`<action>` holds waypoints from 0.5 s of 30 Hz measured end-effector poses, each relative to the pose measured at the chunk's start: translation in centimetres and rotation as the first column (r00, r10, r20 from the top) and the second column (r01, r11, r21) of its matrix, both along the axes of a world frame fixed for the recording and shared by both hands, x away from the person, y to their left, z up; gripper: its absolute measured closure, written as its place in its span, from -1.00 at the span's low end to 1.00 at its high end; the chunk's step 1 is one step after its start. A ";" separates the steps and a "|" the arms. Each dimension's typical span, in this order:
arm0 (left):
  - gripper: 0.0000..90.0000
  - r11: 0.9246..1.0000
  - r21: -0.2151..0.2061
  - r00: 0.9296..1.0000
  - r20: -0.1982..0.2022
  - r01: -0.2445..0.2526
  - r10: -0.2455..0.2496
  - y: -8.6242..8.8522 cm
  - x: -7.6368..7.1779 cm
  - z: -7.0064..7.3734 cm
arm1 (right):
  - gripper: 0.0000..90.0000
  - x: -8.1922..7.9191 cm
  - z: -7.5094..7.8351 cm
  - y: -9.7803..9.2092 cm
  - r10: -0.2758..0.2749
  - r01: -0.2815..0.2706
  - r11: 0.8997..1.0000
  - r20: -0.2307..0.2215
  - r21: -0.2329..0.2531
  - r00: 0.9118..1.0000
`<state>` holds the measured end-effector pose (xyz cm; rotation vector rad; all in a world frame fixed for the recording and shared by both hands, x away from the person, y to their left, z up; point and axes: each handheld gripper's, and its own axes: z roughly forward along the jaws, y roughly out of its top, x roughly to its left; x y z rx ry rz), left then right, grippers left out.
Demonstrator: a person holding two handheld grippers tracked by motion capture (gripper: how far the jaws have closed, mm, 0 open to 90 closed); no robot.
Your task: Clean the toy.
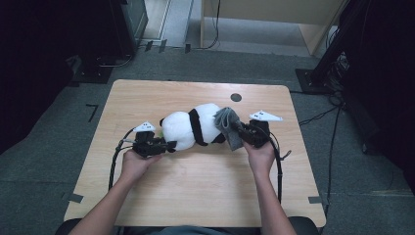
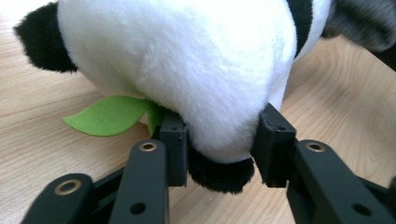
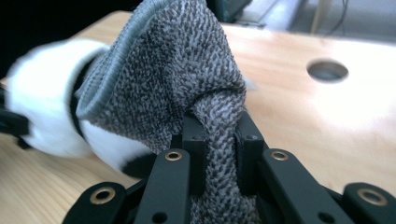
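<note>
While the plush panda [image 1: 192, 128] lies on its side on the wooden table [image 1: 195, 186] between the two grippers, the left gripper [image 2: 219, 144] is clamped on the white fur at its near end, a green felt leaf [image 2: 109, 115] poking out just left of the jaws. The right gripper [image 3: 219, 140] is pinched tight on a bunched grey sock [image 3: 177, 79] draped against the toy's other end. Both look light, soft and squashy; fur compresses, so a deep bite holds best, while the knit sock grips well at its cuff.
</note>
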<state>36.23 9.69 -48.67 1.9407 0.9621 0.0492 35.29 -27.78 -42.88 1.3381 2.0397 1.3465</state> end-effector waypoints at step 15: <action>-0.16 0.997 0.066 0.996 0.077 0.036 -0.041 1.6 0.1 0.6 | 0.77 2.5 0.5 2.2 0.076 -0.078 0.996 -0.048 -0.036 0.996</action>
